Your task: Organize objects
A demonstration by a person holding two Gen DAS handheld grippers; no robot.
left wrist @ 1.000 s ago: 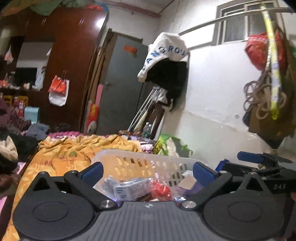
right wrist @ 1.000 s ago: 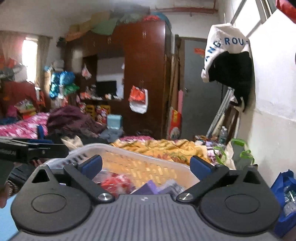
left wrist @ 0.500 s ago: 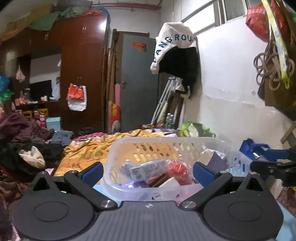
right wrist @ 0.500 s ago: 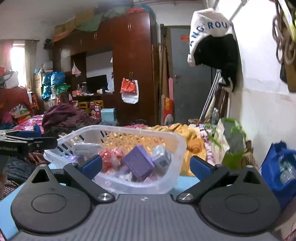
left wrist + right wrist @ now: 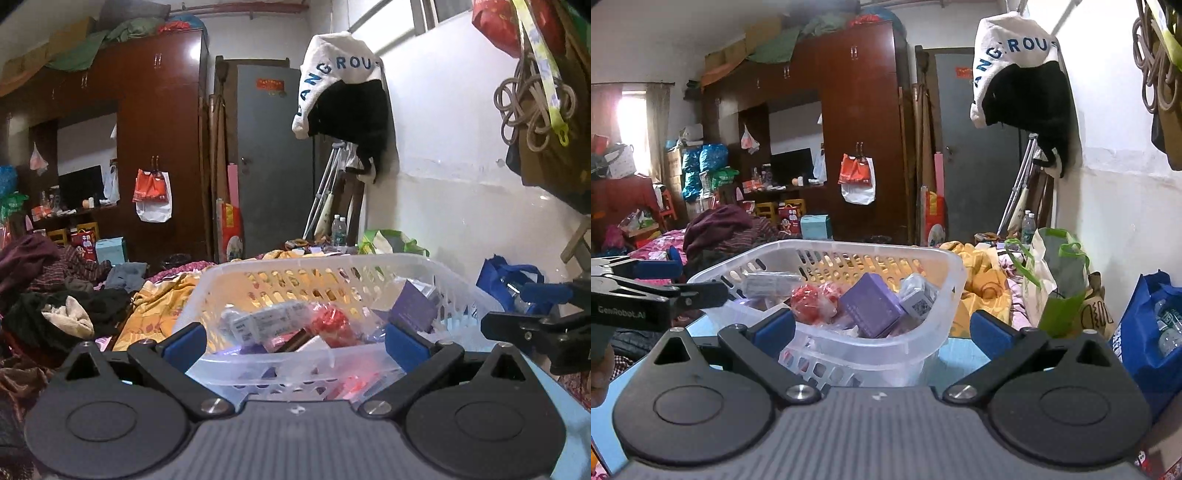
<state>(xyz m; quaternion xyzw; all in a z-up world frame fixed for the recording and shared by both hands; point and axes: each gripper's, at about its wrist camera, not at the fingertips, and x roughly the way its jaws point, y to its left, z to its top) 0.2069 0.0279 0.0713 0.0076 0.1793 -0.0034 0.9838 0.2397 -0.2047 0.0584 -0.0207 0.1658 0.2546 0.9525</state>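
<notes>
The left gripper [image 5: 293, 341] has its blue-padded fingers spread wide and holds nothing; just beyond them the near rim of the white perforated basket [image 5: 288, 360] fills the gap. The right gripper [image 5: 882, 330] is equally spread and empty, with the same basket [image 5: 945, 266] before it on a light blue tabletop [image 5: 960, 356].

Only the right wrist view shows the purple box [image 5: 871, 304] plainly, tilted among a red wrapped item [image 5: 812, 299] and a small grey box with a QR code [image 5: 918, 297]. In the left wrist view the purple box [image 5: 415, 308] sits at the basket's right side, beside a clear packet with white labels [image 5: 266, 319].

What lies lower in the basket is blurred behind the translucent wall. Each gripper appears at the other view's edge, cut off.
</notes>
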